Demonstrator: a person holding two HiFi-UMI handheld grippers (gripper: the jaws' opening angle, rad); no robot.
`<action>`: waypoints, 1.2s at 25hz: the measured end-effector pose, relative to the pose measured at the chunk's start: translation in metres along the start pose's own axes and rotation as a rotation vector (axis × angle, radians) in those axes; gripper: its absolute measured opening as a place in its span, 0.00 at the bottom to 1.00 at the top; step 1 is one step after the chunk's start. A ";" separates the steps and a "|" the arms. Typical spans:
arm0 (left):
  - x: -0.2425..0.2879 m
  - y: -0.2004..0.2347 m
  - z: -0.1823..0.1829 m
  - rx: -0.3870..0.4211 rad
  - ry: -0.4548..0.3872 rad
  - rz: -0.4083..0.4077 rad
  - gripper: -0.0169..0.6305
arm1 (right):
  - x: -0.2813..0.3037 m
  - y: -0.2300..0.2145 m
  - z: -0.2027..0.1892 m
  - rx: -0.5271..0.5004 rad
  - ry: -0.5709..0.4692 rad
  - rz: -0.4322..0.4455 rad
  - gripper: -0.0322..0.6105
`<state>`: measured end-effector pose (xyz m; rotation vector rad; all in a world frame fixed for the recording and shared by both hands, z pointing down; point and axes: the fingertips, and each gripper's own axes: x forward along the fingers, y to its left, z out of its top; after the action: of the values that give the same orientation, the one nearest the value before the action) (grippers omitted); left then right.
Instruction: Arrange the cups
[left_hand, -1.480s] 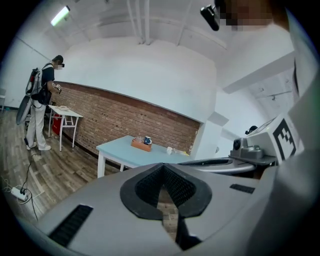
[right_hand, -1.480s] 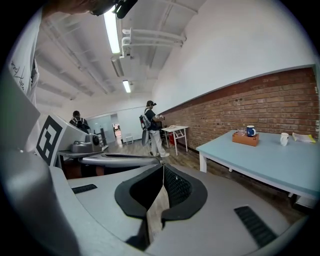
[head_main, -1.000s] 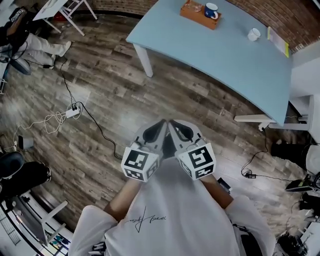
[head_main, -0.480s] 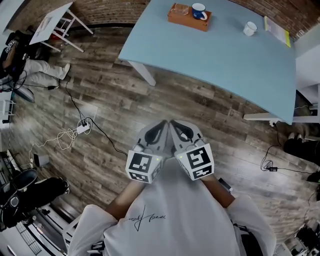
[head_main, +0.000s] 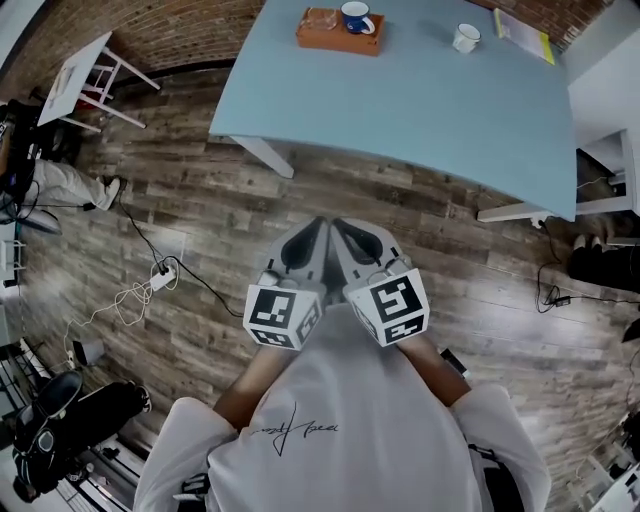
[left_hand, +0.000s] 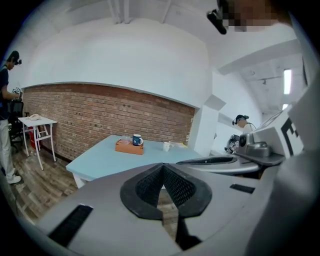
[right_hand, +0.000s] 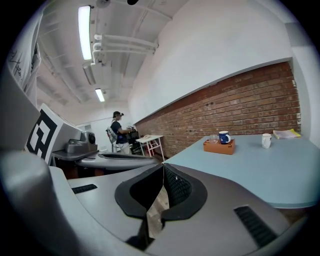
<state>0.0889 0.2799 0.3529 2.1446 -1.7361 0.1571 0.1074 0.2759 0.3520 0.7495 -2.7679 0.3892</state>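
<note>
Cups: the blue cup (head_main: 355, 17) sits on the orange tray (head_main: 335, 42) at the far side of the table (head_main: 400, 110). The white cup (head_main: 465, 38) stands alone on the tabletop, well apart to the tray's right. We judge it the stray to be brought into line.
Tray: it also holds a clear glass (head_main: 318, 18) beside the blue cup, which suggests it is the collecting place.
Left gripper (head_main: 320, 224): jaws pressed together, nothing between them.
Right gripper (head_main: 337, 224): likewise closed and empty.
Carriage: both are held close to the chest, tips side by side over the wooden floor (head_main: 200, 200), well short of the table. We read this as an approach posture, with no cup within reach.
Stage: arranging not yet begun.
</note>
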 end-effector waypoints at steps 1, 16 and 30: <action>0.003 -0.001 0.001 0.000 -0.002 -0.008 0.04 | 0.001 -0.004 0.001 0.007 -0.003 -0.010 0.08; 0.075 0.026 0.015 -0.007 0.069 -0.211 0.04 | 0.051 -0.065 0.013 0.074 0.028 -0.207 0.08; 0.154 0.148 0.070 0.003 0.087 -0.273 0.04 | 0.192 -0.102 0.065 0.099 0.037 -0.234 0.08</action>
<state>-0.0278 0.0885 0.3690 2.3137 -1.3802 0.1759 -0.0106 0.0829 0.3691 1.0643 -2.6028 0.4887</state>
